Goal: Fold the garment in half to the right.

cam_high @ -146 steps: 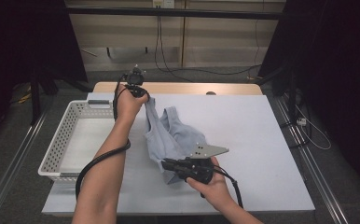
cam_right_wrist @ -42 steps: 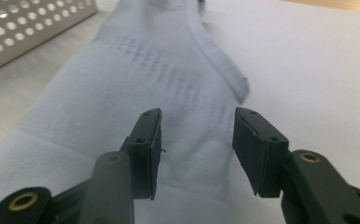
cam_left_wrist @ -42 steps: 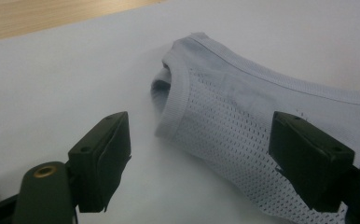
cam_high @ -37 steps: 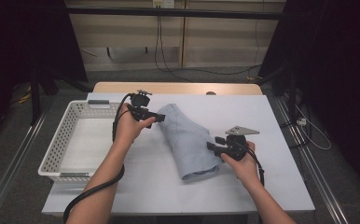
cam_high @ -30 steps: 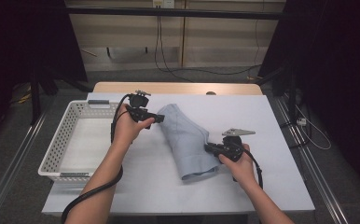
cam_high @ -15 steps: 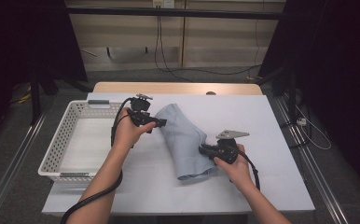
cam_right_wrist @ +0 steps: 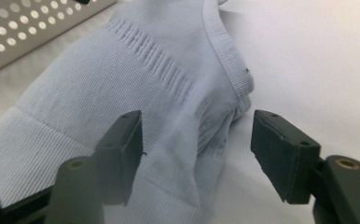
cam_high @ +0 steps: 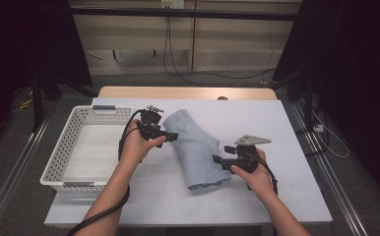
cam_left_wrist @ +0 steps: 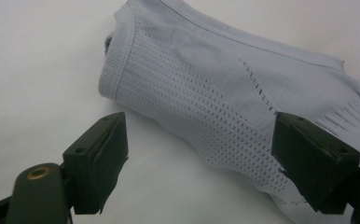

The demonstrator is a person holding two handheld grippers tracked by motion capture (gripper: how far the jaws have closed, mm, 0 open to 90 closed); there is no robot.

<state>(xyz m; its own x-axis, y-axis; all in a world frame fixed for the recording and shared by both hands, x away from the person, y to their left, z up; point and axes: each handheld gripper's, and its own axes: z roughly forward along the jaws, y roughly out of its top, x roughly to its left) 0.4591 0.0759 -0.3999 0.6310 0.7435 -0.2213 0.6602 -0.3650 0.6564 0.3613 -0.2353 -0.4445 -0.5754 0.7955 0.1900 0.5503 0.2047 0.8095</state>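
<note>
One garment [cam_high: 198, 150], one basket [cam_high: 67, 147], two grippers [cam_high: 171, 136] [cam_high: 217, 161].

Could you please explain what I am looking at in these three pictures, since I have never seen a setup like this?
A person sits at a white table and works with two hand-held tongs instead of bare hands. The wide picture comes from a camera above, looking down on the table. The other two come from small cameras riding on each tool, looking out between its black jaws. On the table lie a folded pale blue garment and, at the left, a white perforated basket. The left tongs stand open at one side of the garment. The right tongs have just been opening at the other side; the cloth lies between the jaws, but they do not press it. Nothing is held.
</note>
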